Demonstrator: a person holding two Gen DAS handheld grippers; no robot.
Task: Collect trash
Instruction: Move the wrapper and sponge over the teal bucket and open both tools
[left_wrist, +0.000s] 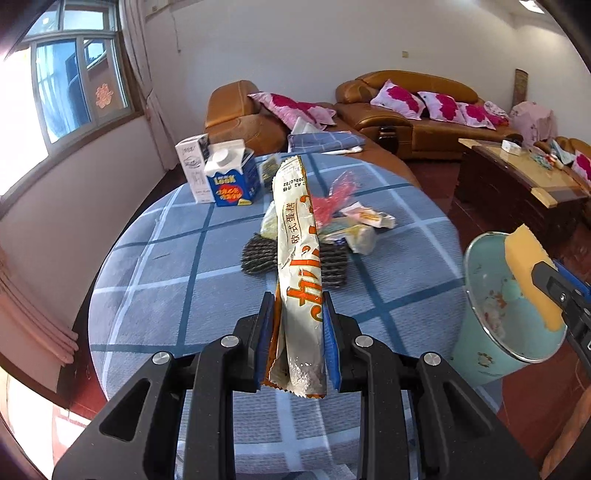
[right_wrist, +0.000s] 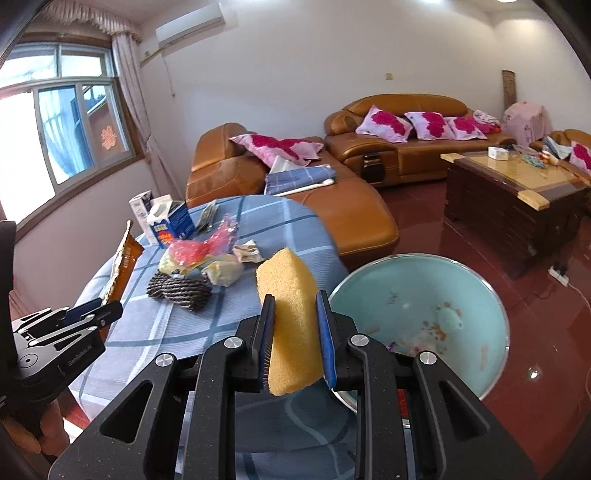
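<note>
My left gripper (left_wrist: 299, 310) had its jaws clamped on a long snack wrapper (left_wrist: 297, 236), held upright above the tabletop (left_wrist: 155, 280). My right gripper (right_wrist: 295, 314) squeezed a yellow sponge (right_wrist: 291, 321) beside the teal bin (right_wrist: 424, 302) off the tabletop's right edge. More wrappers (left_wrist: 354, 225) lay near the tabletop's middle, cartons (left_wrist: 225, 177) at its far left edge.

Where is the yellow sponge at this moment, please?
The yellow sponge is clamped in the right gripper, held just left of the teal bin beside the table.
</note>
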